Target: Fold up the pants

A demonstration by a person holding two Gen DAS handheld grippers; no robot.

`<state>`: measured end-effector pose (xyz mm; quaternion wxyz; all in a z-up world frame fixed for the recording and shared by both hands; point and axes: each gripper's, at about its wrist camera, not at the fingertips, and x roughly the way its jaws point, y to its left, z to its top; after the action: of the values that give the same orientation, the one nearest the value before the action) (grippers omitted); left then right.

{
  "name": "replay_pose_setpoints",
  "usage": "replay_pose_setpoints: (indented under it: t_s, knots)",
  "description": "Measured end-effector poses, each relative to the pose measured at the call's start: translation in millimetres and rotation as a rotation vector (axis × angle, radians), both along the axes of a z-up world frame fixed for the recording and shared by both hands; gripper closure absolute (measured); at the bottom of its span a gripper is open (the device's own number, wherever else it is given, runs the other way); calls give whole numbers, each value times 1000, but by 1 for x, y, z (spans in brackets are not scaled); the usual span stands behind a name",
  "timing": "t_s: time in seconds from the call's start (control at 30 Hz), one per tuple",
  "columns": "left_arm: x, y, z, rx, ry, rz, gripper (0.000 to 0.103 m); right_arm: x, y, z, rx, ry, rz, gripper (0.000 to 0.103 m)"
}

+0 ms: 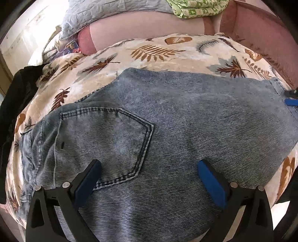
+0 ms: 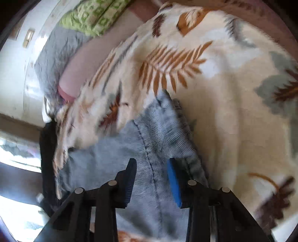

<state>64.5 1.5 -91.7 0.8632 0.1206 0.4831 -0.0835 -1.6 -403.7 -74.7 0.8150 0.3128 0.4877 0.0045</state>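
Note:
Blue denim pants [image 1: 167, 119] lie folded on a cream leaf-print blanket [image 1: 152, 50], back pocket [image 1: 104, 141] up. My left gripper [image 1: 149, 167] is open, jaws wide apart, just above the denim near the pocket. My right gripper [image 1: 290, 97] shows at the pants' far right edge in the left wrist view. In the blurred right wrist view the right gripper [image 2: 151, 167] is open, jaws partly apart, straddling a seam of the pants [image 2: 149, 141]. Whether it touches the cloth is unclear.
The blanket [image 2: 223, 93] covers a pink bed. A grey quilted pillow [image 1: 104, 11] and a green patterned cloth [image 1: 195, 7] lie at the far end. A black garment [image 1: 16, 96] hangs off the left edge. The pink bed frame [image 1: 260, 28] runs along the right.

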Motion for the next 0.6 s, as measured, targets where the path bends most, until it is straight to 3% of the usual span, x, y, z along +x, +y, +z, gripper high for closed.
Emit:
replay_pose_setpoints:
  t_s: [0.07, 0.13, 0.2, 0.23, 0.3, 0.33, 0.4, 0.47, 0.53, 0.57, 0.6]
  knots:
    - [-1, -2, 8, 10, -17, 7, 0, -7, 9, 18, -33, -59, 38, 55]
    - [-4, -4, 17, -31, -52, 12, 0, -13, 15, 18, -5, -83, 54, 36]
    - [-7, -6, 19, -73, -63, 18, 0, -13, 13, -10, -39, 1, 51, 36]
    - [-6, -8, 14, -63, -47, 19, 0, -13, 5, -26, -15, 5, 42, 42]
    - [0, -15, -11, 3, 27, 11, 0, -18, 1, -13, 13, -18, 20, 42]
    - [-2, -13, -9, -12, -5, 15, 0, -21, 2, -3, 4, -20, 16, 42]
    - [-2, -12, -1, -25, 14, 34, 0, -32, 12, 21, -20, -75, 31, 41]
    - [-7, -12, 10, -53, -33, 35, 0, -44, 24, 28, -1, -126, 74, 36]
    - [-10, -12, 17, -72, -68, 29, 0, -51, 30, 7, 17, -105, 87, 26]
    - [-11, -11, 14, -77, -67, 31, 0, -49, 28, -19, 9, -24, 74, 27]
    - [-7, -11, 4, -60, -34, 41, 0, -51, 24, -34, 37, -16, 57, 30]
